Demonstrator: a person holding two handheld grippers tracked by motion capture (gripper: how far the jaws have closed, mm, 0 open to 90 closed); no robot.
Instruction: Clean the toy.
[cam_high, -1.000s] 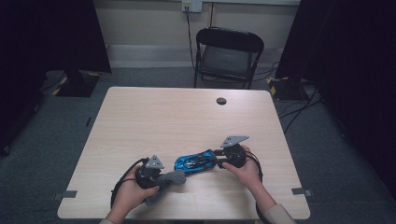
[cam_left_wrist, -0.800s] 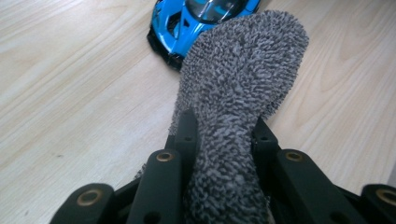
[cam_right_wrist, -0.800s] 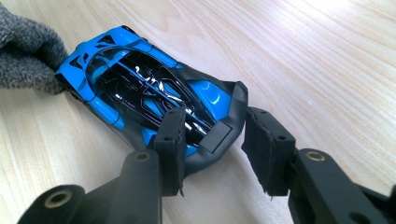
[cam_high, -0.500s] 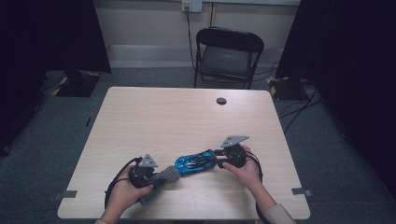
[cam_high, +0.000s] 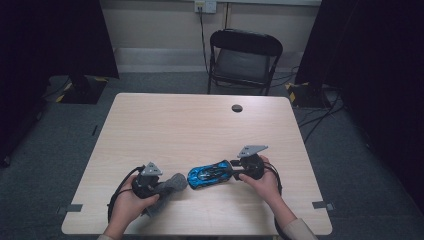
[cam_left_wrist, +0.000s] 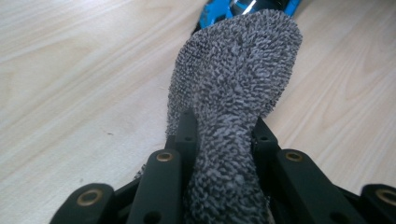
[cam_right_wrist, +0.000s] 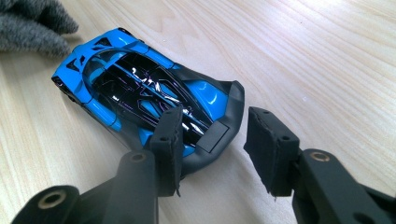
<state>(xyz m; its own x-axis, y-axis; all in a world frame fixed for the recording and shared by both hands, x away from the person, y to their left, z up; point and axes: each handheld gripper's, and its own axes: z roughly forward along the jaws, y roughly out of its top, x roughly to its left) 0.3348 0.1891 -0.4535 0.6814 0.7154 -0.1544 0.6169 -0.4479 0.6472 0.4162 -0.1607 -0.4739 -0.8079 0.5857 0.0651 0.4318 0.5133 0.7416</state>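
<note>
Your left gripper (cam_high: 165, 186) clenches the grey terry cloth (cam_left_wrist: 236, 88) beside the glossy blue toy car (cam_right_wrist: 140, 93), your right gripper (cam_right_wrist: 212, 140) is released with its jaws just widening around the tail, so wiping seems barely begun.

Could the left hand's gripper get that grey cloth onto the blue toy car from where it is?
Probably yes. The left gripper is shut on the grey cloth, whose far end lies just beside the blue toy car with bare table around them. The right gripper sits at the car's opposite end.
</note>
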